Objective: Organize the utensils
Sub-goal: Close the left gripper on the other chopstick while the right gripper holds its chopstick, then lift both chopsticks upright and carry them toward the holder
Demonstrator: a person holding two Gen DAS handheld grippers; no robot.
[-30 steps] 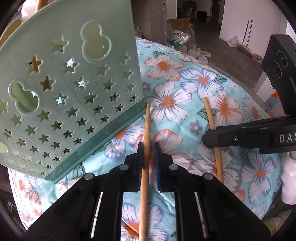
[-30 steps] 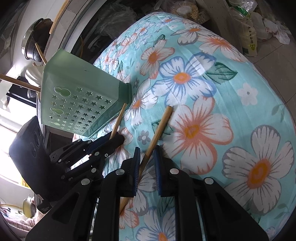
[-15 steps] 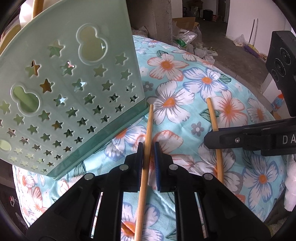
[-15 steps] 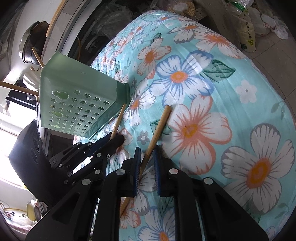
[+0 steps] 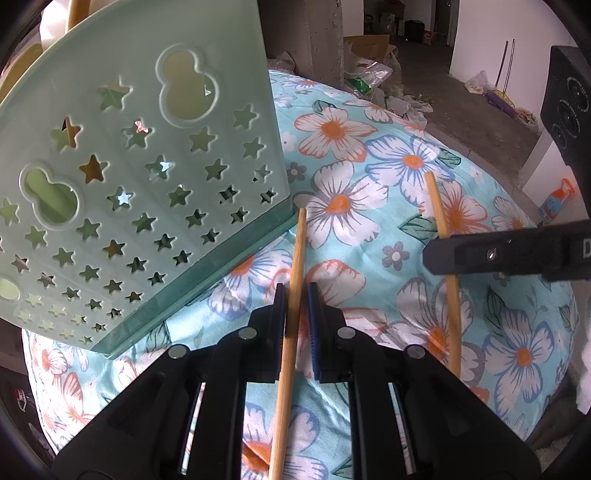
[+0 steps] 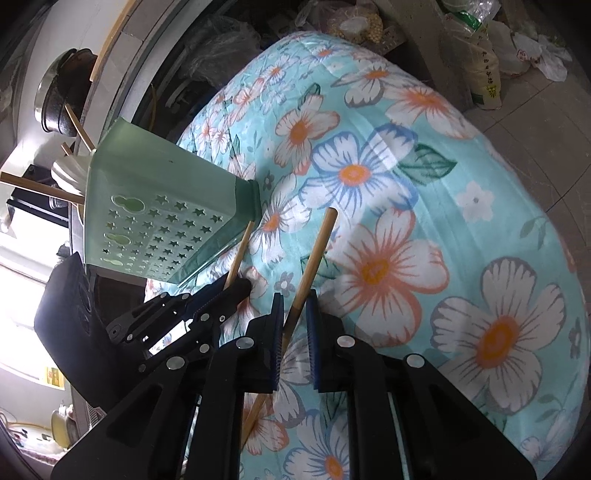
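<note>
Before my claws: flowered cloth [image 5: 388,206] covering a rounded surface. Beyond it, concrete pillar [image 5: 317,33], cardboard box [image 5: 367,44], plastic bags [image 6: 532,51], grain sack [image 6: 484,77] on the tiled floor. At my left, dark metal pot [image 6: 61,99].

Beyond the concrete pillar [image 5: 319,33] — grey floor [image 5: 461,118] strewn with plastic bags [image 5: 364,75], white wall [image 5: 480,37] at right, daylight.

The pale green plastic utensil holder [image 5: 147,177] looks smooth and faintly glossy, pierced with star cut-outs. Both slim wooden chopsticks [image 5: 291,306] [image 6: 310,266] appear matt and bare. The turquoise flowered tablecloth [image 6: 424,229] is soft, slightly wrinkled cloth. Each black gripper [image 5: 297,295] [image 6: 295,302] is matt plastic with small shiny metal screws.
</note>
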